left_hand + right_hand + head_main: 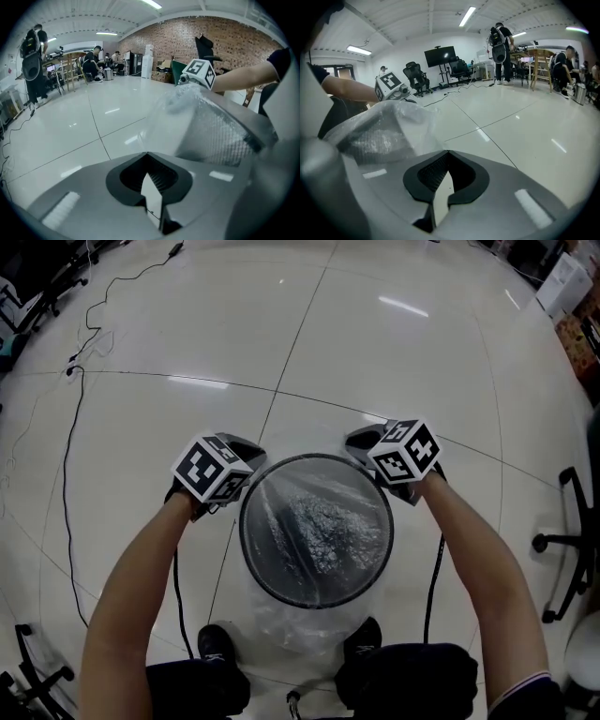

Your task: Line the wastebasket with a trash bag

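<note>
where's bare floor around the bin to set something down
Widest bare floor lies beyond the bin, away from the person. More bare floor left, between the left gripper and the cable. Crowded: at the shoes, where the bag bunches, and right by the chair.

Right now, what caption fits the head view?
Left gripper and right gripper flank the wastebasket, clear trash bag draped over it.

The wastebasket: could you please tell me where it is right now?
Head view, lower centre: the wastebasket stands on the floor before the person's feet, between the left gripper and right gripper, trash bag draped over it.
</note>
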Action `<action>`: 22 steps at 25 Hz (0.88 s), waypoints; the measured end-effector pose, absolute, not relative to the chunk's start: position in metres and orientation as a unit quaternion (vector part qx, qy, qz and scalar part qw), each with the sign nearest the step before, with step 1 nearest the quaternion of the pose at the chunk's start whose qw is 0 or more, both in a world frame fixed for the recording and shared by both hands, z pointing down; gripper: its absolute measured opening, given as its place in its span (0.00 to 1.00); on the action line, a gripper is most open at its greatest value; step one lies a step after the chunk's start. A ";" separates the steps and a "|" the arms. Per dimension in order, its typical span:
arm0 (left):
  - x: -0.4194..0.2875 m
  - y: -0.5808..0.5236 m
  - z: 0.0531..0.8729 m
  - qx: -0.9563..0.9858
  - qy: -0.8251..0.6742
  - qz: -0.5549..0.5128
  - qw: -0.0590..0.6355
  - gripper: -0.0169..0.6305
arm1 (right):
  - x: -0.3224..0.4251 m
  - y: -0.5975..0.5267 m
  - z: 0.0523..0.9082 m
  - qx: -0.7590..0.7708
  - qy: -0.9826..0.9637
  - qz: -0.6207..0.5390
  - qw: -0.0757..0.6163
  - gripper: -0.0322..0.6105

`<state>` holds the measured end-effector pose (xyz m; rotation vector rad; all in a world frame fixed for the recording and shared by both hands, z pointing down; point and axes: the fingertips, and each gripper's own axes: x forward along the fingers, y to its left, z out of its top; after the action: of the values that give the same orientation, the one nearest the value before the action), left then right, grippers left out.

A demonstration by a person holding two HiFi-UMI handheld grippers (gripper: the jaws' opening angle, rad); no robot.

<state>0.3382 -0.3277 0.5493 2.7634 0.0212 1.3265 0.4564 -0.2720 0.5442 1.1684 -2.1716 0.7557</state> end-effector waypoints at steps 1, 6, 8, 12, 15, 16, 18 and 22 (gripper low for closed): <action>0.337 -0.327 0.554 0.900 0.009 0.435 0.042 0.05 | 0.456 -0.271 0.550 0.432 -0.809 0.287 0.279 0.05; 0.331 -0.327 0.577 0.892 0.013 0.447 0.062 0.05 | 0.455 -0.267 0.573 0.420 -0.807 0.309 0.278 0.05; 0.328 -0.324 0.589 0.889 0.011 0.451 0.079 0.05 | 0.454 -0.264 0.583 0.415 -0.806 0.318 0.278 0.05; 0.320 -0.321 0.611 0.885 -0.002 0.452 0.117 0.05 | 0.454 -0.257 0.602 0.412 -0.801 0.337 0.275 0.05; 0.314 -0.325 0.621 0.881 -0.007 0.456 0.123 0.05 | 0.456 -0.255 0.611 0.412 -0.798 0.343 0.277 0.05; 0.313 -0.326 0.624 0.880 -0.009 0.458 0.125 0.05 | 0.456 -0.255 0.615 0.412 -0.796 0.345 0.279 0.05; 0.309 -0.326 0.631 0.878 -0.012 0.461 0.129 0.05 | 0.457 -0.253 0.622 0.411 -0.793 0.349 0.282 0.05; 0.305 -0.327 0.643 0.873 -0.017 0.466 0.143 0.05 | 0.460 -0.252 0.634 0.409 -0.789 0.359 0.287 0.05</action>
<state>0.3047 -0.3269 0.6427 2.5185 -0.0501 1.3436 0.4603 -0.2519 0.6337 1.0931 -2.1074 0.9585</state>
